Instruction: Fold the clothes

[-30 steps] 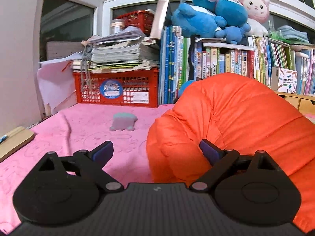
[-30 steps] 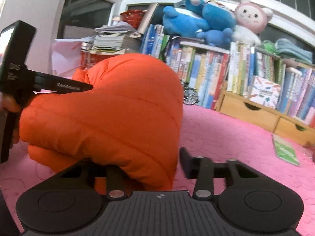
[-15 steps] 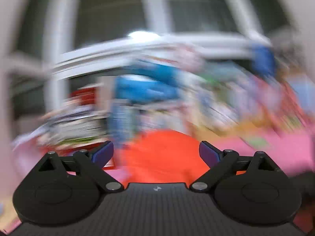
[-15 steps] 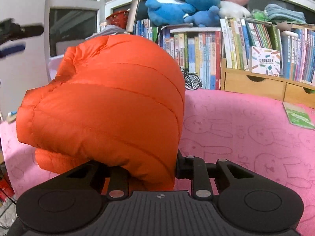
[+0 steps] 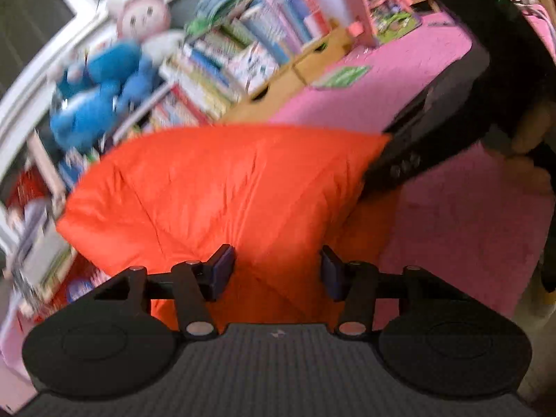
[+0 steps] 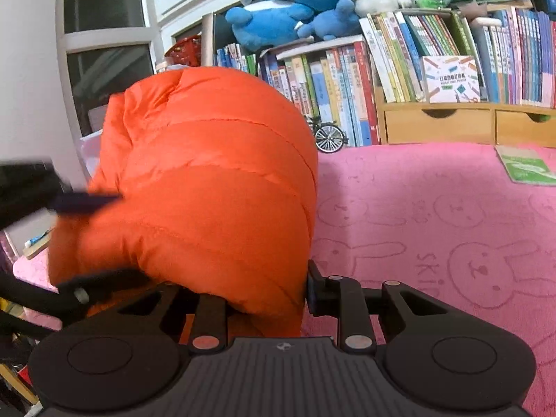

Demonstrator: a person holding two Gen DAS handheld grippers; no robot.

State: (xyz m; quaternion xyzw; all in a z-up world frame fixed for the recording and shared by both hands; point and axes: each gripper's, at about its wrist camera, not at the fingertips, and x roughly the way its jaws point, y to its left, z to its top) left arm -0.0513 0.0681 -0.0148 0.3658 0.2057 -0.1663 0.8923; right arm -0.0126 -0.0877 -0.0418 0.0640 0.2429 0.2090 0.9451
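Observation:
A puffy orange down jacket (image 6: 212,187) is bunched in a tall mound on the pink bunny-print cloth (image 6: 434,215). My right gripper (image 6: 259,295) has its jaws around the jacket's near lower edge; the left finger is hidden under the fabric. In the left wrist view the jacket (image 5: 222,187) fills the middle, and my left gripper (image 5: 276,271) stands partly open with orange fabric between its blue pads. The view is tilted and blurred. My right gripper's black body (image 5: 434,118) shows at the jacket's right corner. My left gripper shows blurred at the jacket's left (image 6: 31,194).
Rows of books (image 6: 399,69) and wooden drawers (image 6: 438,125) line the back, with blue and pink plush toys (image 6: 299,7) on top. A small toy bicycle (image 6: 328,137) stands by the books. A green booklet (image 6: 524,166) lies at the right on the cloth.
My left gripper has swung up and around, now tilted over the jacket with narrower jaws. My right gripper holds its place at the jacket's edge, which has lifted and shifted left.

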